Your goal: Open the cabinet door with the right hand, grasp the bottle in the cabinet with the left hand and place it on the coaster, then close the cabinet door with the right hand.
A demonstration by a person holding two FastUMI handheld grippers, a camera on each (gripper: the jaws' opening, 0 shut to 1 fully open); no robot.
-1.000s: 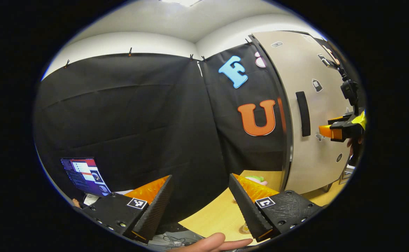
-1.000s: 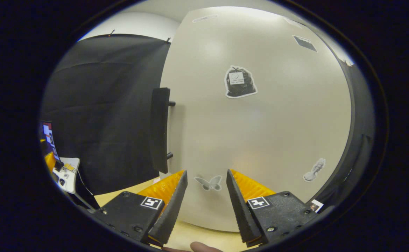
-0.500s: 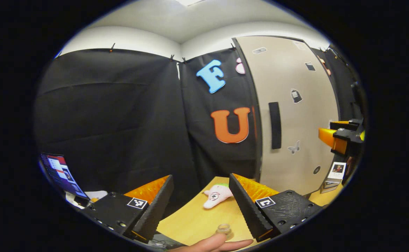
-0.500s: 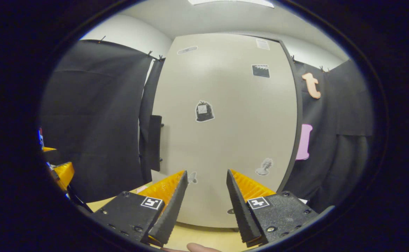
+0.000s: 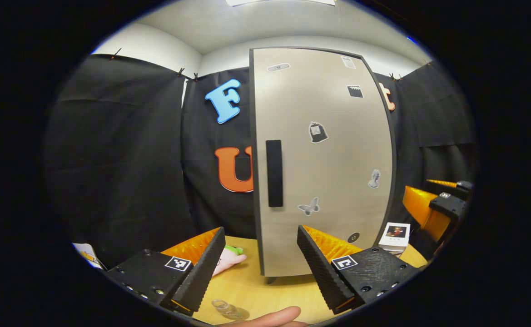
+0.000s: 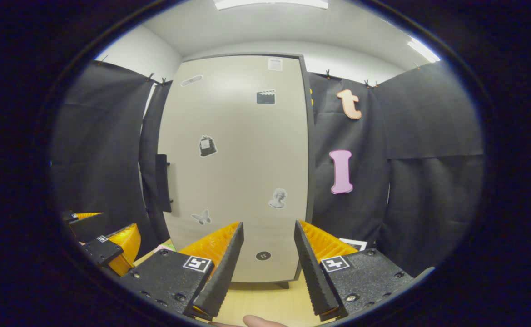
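Observation:
The beige cabinet door (image 5: 333, 163) (image 6: 233, 172) stands shut, its black handle (image 5: 274, 172) (image 6: 163, 181) on the left side. A small clear bottle (image 5: 226, 309) stands on the wooden table (image 5: 256, 286) just in front of my left gripper (image 5: 260, 268), which is open and holds nothing. Whether a coaster lies under the bottle I cannot tell. My right gripper (image 6: 267, 268) is open and empty, well back from the door. It also appears at the right edge of the left gripper view (image 5: 433, 206); the left gripper (image 6: 106, 245) appears low at the left of the right gripper view.
A pink plush toy (image 5: 229, 259) lies on the table left of the cabinet foot. A small white card (image 5: 394, 234) (image 6: 354, 244) stands to the cabinet's right. A thumb (image 5: 270, 315) shows at the bottom edge. Black cloth walls surround the booth.
Both grippers have drawn back from the cabinet, so the whole shut door now shows. The left gripper view has swung right onto the door, and the bottle has come into view.

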